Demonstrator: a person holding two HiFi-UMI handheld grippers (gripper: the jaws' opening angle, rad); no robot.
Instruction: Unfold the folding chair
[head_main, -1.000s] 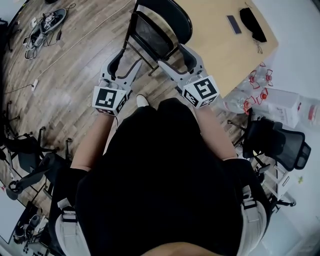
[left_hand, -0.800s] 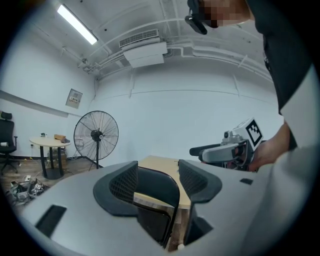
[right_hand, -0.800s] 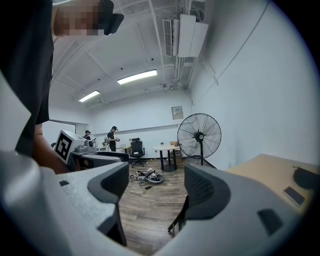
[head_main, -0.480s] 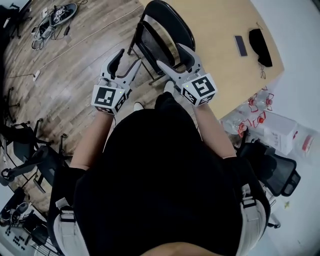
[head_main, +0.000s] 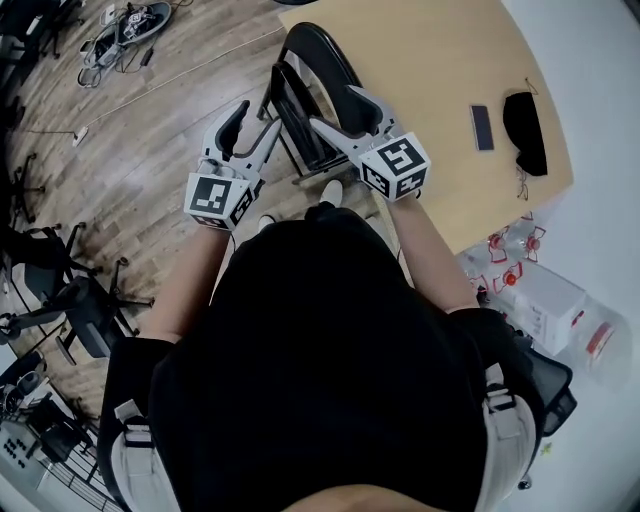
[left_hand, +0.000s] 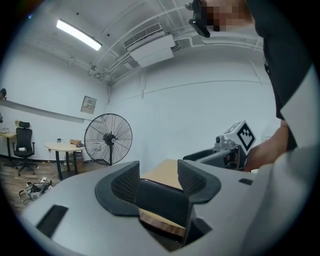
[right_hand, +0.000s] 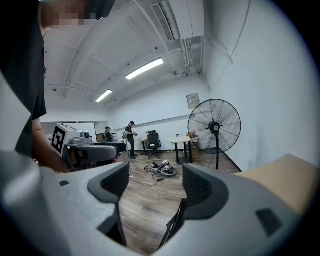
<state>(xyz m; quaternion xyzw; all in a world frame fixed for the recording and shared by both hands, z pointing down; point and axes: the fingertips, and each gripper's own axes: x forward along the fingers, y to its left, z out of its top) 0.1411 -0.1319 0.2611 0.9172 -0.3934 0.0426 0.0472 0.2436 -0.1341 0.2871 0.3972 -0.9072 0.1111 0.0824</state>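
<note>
- Nearest the camera, a person's black top (head_main: 330, 380) fills the lower head view, and two bare forearms reach forward from it.
- Each forearm ends in a grey plastic tool topped by a cube of black-and-white square markers.
- The left hand-held gripper (head_main: 258, 118) is released. Its ribbed dark pads stand apart after just closing a little. The chair's smooth black edge shows in the gap, and neither pad is seen pressing on it.
- The right hand-held gripper (head_main: 345, 115) is also released, with its pads wide apart. Thin black frame tubes show low between them.
- The folding chair (head_main: 318, 60) is black, with a rounded back and slim metal legs. It stands folded on the wooden plank floor (head_main: 150, 130), just beside the surface.
- The surface (head_main: 430, 50) is pale, smooth wood. A flat dark phone (head_main: 482, 127) and a black pouch (head_main: 526, 130) lie on it.
- Farthest away, a round wire-caged fan (right_hand: 215, 127) stands by a white wall.
</note>
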